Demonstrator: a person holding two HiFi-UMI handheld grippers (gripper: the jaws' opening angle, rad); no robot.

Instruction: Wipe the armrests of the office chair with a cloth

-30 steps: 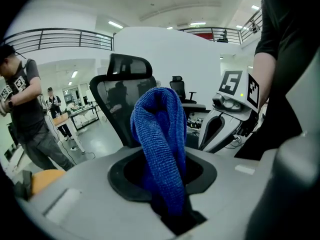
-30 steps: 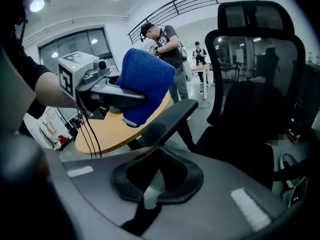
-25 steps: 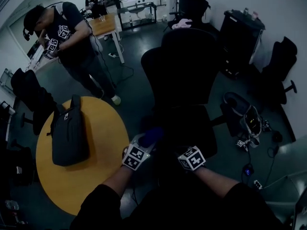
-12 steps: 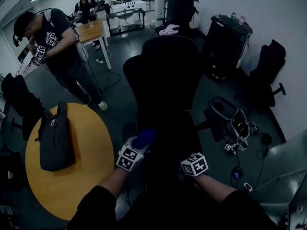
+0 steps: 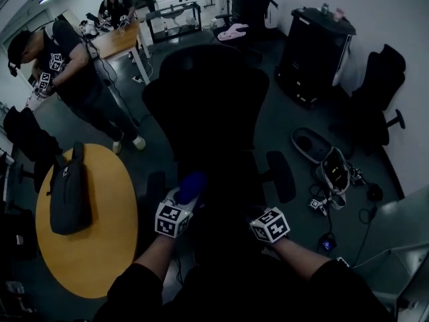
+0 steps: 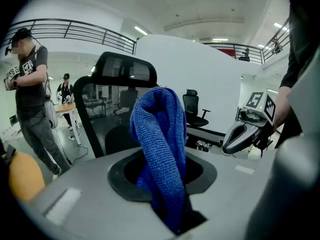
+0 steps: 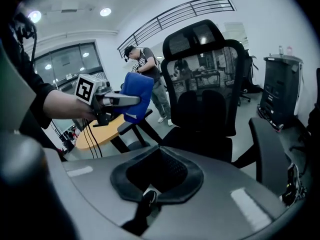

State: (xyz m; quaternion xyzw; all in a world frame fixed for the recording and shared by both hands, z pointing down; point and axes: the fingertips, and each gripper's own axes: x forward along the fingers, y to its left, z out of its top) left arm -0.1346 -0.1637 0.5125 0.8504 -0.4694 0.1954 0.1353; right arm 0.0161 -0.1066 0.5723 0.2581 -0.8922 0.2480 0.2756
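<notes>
A black office chair [image 5: 208, 106] stands right in front of me, its mesh back facing away. Its left armrest [image 5: 155, 188] and right armrest [image 5: 280, 176] flank the seat. My left gripper [image 5: 179, 203] is shut on a blue cloth [image 5: 192, 186], which hangs over the seat's left edge, just right of the left armrest. In the left gripper view the blue cloth [image 6: 160, 144] bulges up out of the left gripper [image 6: 167, 204]. My right gripper [image 5: 258, 212] hovers over the seat's near right part. In its own view the right gripper [image 7: 147, 199] is shut, holding nothing.
A round yellow table [image 5: 100, 247] with a black backpack [image 5: 67, 188] stands at my left. Two people [image 5: 64, 66] work near a desk behind it. At the right are a black cabinet [image 5: 315, 45], a second chair [image 5: 375, 92], and bags and cables on the floor [image 5: 328, 163].
My view has swung right and the chair now sits further left in it. The left armrest has come into sight beside the cloth. Both grippers keep their hold and stance.
</notes>
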